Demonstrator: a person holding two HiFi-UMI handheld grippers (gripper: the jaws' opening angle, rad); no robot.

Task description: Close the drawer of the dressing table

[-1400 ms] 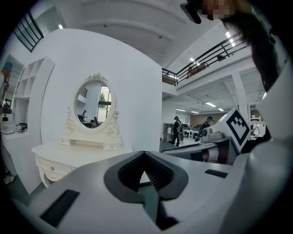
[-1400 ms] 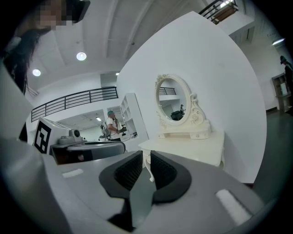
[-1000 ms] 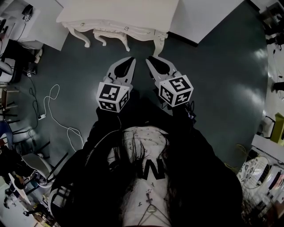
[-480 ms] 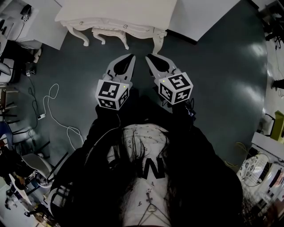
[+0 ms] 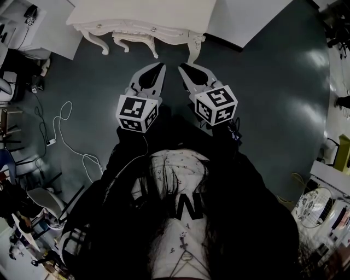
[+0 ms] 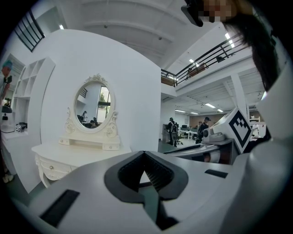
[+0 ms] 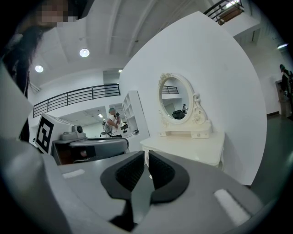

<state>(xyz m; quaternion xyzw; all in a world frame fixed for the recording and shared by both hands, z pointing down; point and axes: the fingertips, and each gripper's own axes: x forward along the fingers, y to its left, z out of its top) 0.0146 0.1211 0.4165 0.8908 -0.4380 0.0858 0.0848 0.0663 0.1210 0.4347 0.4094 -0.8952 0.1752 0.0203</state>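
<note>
Dressing table (image 5: 143,11) at 12 o'clock in head view: white, carved legs, set against a white wall panel (image 5: 246,16) on dark floor (image 5: 262,98). Ahead of both grippers, apart from them, no contact. Drawer (image 5: 153,31) on the front apron, small knob showing. Cannot tell from any view whether fully shut or cracked open.

Left gripper (image 5: 161,65): just at 11 o'clock of frame centre, pointing toward 12. In own view, tips pinched together, only a small triangular gap behind them, nothing gripped. Marker cube (image 5: 136,113) at its rear, near the person's chest. Same view puts the table at 8 o'clock, with oval mirror (image 6: 94,107) standing upright on top at 10 o'clock.

Right gripper (image 5: 182,66): just at 1 o'clock of frame centre, beside the left one, also pointing toward 12, tips angled slightly inward. In own view, pads nearly together, thin slit between, nothing in it. Second marker cube (image 5: 216,105) behind it. Table and mirror at 2 o'clock in that view, table corner right behind the jaw tips.

Both grippers side by side, close but not touching.
</note>
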